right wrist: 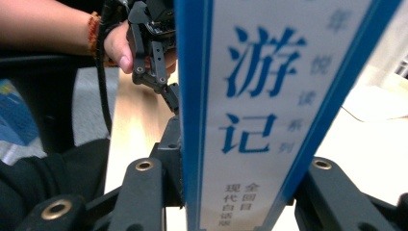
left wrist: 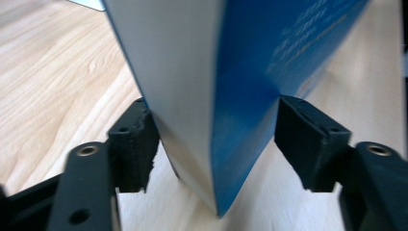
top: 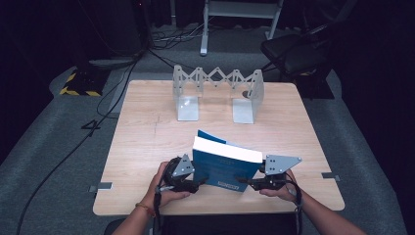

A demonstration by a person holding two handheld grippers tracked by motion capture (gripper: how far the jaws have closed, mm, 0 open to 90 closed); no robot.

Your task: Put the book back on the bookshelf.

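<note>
A thick blue book [top: 225,164] with white page edges stands tilted near the table's front edge, between my two grippers. My right gripper [top: 244,181] is shut on its spine [right wrist: 260,96], which carries blue printed characters; the jaws of my right gripper [right wrist: 240,183] press on both sides. My left gripper [top: 198,182] is at the opposite end. In the left gripper view the book [left wrist: 240,96] sits askew between the open jaws of that gripper [left wrist: 214,130], with white pages on the left, blue cover on the right and gaps beside the pads. The right gripper view shows the left gripper [right wrist: 154,72] behind the book.
A grey expanding book rack [top: 218,93] with two upright ends stands at the far middle of the wooden table [top: 147,147]. A black chair [top: 293,54] and cables lie on the floor beyond the table. Metal clamps sit at the table's front corners.
</note>
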